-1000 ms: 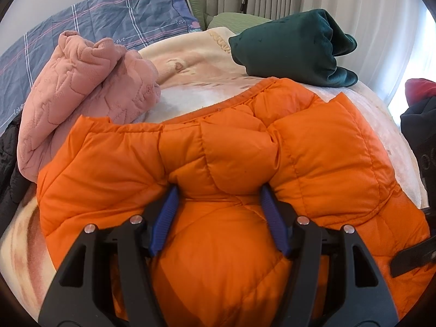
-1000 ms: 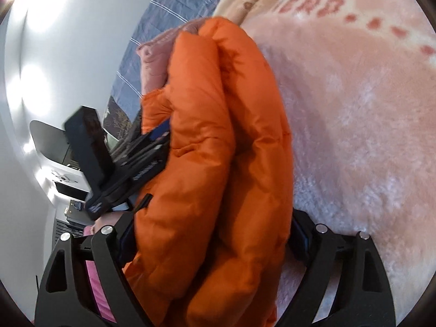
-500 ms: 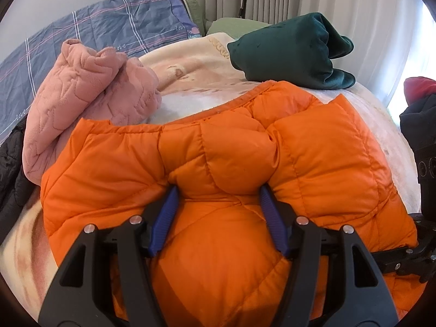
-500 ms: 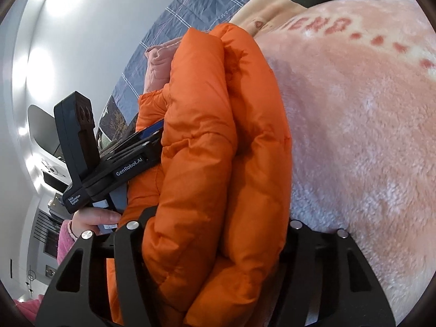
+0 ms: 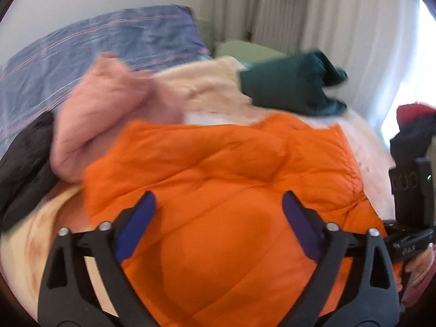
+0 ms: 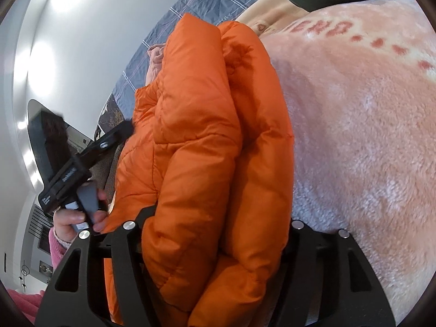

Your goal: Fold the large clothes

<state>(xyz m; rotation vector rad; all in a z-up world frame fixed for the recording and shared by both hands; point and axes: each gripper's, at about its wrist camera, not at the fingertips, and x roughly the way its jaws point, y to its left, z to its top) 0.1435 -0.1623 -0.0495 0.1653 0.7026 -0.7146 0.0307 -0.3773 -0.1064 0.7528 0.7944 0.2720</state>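
Observation:
An orange puffer jacket (image 5: 218, 169) lies folded on the bed's plush blanket (image 6: 354, 125). My left gripper (image 5: 218, 194) hovers just over the jacket's near part, and its jaws are opening. Both blue pads (image 5: 136, 226) stand wide apart and clear of the fabric; this view is blurred by motion. My right gripper (image 6: 218, 218) is shut on the jacket's (image 6: 207, 141) thick doubled edge, which bulges between the black fingers (image 6: 130, 226) and hides their tips. In the right wrist view the left gripper's body (image 6: 79, 163) and the hand (image 6: 73, 218) holding it show at the left.
A pink quilted garment (image 5: 109, 114) and a black one (image 5: 24, 163) lie to the left of the jacket. A dark green garment (image 5: 294, 84) lies behind it. Blue plaid bedding (image 5: 95, 49) covers the bed's head. Dark and red clothes (image 5: 411, 125) are piled at the right, by the curtains (image 5: 299, 13).
My left gripper has let go of the jacket, spread its jaws wide and drawn back and up. The right gripper's jaws have narrowed onto the folded jacket edge.

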